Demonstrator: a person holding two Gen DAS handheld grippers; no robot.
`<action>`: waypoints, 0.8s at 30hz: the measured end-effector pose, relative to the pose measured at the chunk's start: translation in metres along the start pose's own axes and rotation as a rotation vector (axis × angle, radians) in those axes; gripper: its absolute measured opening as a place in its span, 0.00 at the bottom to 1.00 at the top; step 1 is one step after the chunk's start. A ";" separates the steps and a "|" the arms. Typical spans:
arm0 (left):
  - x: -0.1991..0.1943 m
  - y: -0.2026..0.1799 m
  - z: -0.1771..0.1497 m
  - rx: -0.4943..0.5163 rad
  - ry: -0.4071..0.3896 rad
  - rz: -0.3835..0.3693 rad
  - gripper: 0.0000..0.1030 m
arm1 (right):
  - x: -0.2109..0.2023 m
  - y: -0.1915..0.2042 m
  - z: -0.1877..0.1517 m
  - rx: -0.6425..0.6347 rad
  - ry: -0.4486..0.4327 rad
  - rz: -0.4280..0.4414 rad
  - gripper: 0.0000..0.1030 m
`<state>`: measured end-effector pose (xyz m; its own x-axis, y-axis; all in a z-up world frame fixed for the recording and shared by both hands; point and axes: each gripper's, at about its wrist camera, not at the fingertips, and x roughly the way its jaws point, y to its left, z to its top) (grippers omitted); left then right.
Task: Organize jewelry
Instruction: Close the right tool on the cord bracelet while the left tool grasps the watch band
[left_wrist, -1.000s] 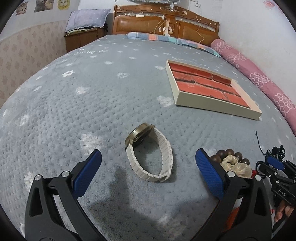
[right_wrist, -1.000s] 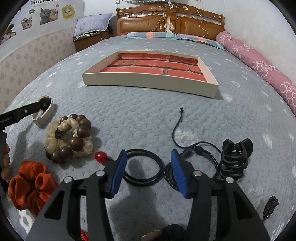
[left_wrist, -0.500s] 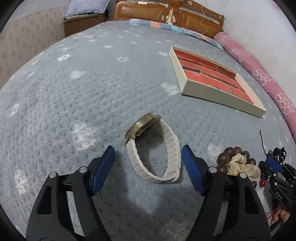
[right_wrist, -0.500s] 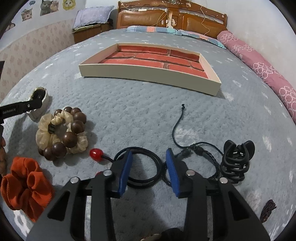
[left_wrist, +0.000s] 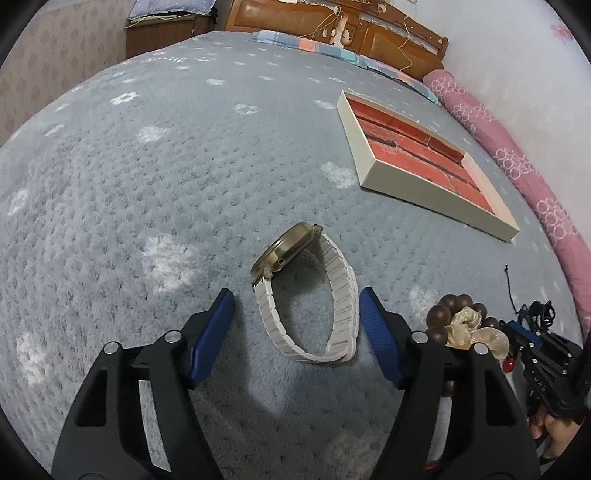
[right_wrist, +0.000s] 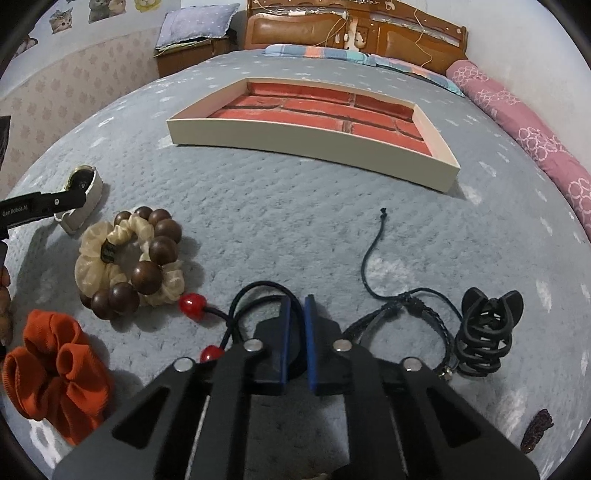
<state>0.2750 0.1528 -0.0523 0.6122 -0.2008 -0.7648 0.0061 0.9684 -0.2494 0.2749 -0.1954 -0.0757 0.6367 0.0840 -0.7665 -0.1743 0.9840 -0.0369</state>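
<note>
A watch (left_wrist: 306, 288) with a white link band and brass case lies on the grey bedspread. My left gripper (left_wrist: 295, 321) is open, its blue pads on either side of the band, not touching. The watch also shows at the left of the right wrist view (right_wrist: 83, 192). My right gripper (right_wrist: 295, 332) is shut on a black hair tie (right_wrist: 255, 295) with red beads (right_wrist: 192, 304). The cream tray (right_wrist: 310, 138) with a red brick-pattern floor lies beyond; it also shows in the left wrist view (left_wrist: 417, 199).
A brown bead bracelet on a beige scrunchie (right_wrist: 136, 258), an orange scrunchie (right_wrist: 55, 373), a black cord bracelet (right_wrist: 406, 310), a black claw clip (right_wrist: 487, 328) and a small dark piece (right_wrist: 535, 428) lie on the bedspread. A pink bolster (right_wrist: 524, 136) runs along the right.
My left gripper has moved forward and narrowed around the watch band. My right gripper has closed on the black hair tie.
</note>
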 end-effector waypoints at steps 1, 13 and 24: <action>-0.001 0.000 -0.001 -0.002 0.000 -0.002 0.65 | 0.000 0.001 0.000 -0.002 -0.001 0.000 0.05; 0.009 -0.017 0.000 0.075 0.026 0.094 0.71 | 0.001 -0.004 -0.001 0.023 0.004 0.027 0.05; 0.028 -0.037 0.009 0.152 0.029 0.198 0.65 | 0.004 -0.003 0.000 0.017 0.001 0.028 0.04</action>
<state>0.2991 0.1124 -0.0584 0.5900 -0.0073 -0.8074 0.0086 1.0000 -0.0028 0.2781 -0.1981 -0.0781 0.6307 0.1114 -0.7680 -0.1795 0.9837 -0.0048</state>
